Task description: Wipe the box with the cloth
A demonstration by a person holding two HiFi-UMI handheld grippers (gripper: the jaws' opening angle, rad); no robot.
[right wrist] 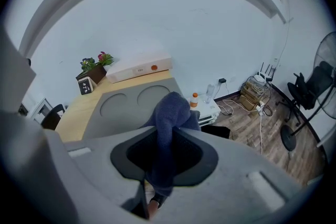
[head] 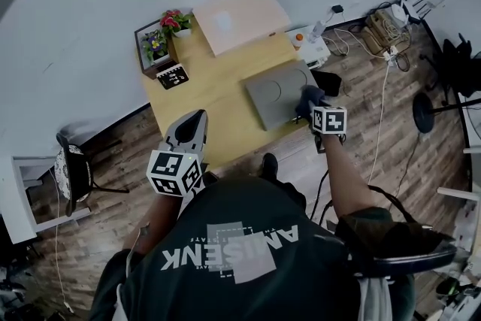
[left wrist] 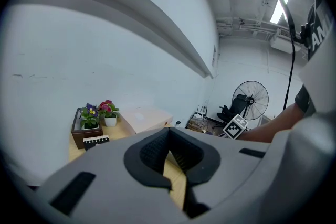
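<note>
A flat grey box (head: 279, 91) with two round dents in its lid lies on the wooden table (head: 214, 113), at its right end. My right gripper (head: 310, 103) is shut on a dark blue cloth (right wrist: 170, 115), which rests on the box's (right wrist: 123, 107) near right corner. The cloth (head: 309, 95) bulges out past the jaw tips. My left gripper (head: 192, 128) hovers over the table's near left edge, away from the box. Its jaws (left wrist: 169, 147) are shut with nothing between them.
A pale cardboard box (head: 239, 19) lies at the table's far end. A wooden planter with flowers (head: 160, 41) and a small black-and-white card (head: 172, 76) stand at the far left. A white cabinet (head: 310, 46), cables and a fan (left wrist: 250, 99) stand right of the table. A chair (head: 71, 173) is at left.
</note>
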